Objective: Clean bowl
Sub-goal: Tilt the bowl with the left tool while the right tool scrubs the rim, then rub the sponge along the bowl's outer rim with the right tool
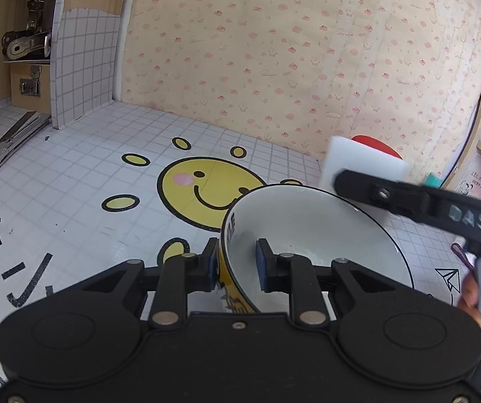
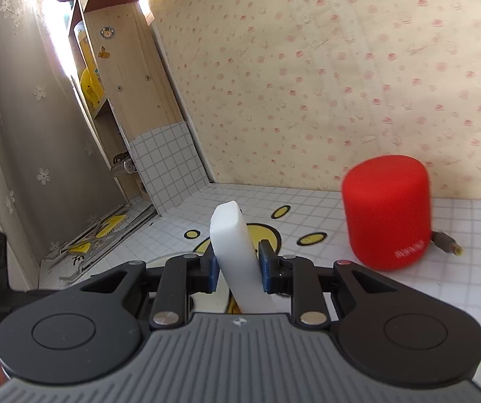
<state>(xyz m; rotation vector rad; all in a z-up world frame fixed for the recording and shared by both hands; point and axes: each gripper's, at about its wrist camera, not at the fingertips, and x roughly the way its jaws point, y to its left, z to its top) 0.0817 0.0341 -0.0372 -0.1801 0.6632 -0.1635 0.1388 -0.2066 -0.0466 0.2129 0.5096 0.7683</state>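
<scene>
Pink-dotted wallpaper backs a white gridded tabletop [image 1: 82, 174] printed with a yellow smiley face [image 1: 203, 191]. On the near side of that print sits the bowl [image 1: 311, 231], white inside and yellow outside, tilted so its opening faces up and toward the right. The left gripper [image 1: 235, 263] has its fingers [image 1: 264, 265] narrowed on the bowl's near-left wall, one pad outside and one inside, so the rim is pinched and the bowl is held steady. The right gripper [image 2: 238, 270] grips a white sponge block [image 2: 237, 252] between its pads, the block's long axis running forward and upward past the fingertips. Seen from the left wrist, that sponge [image 1: 358, 164] hangs just beyond the bowl's far-right rim, above it and seemingly not yet touching the inside. The coming wipe probably depends on this: the bowl's hollow lies below and to the near-left of the sponge's free end, so the right hand would need to dip the block down over the rim. A red cylinder [image 2: 388, 215] stands to the right, well clear of the bowl.
</scene>
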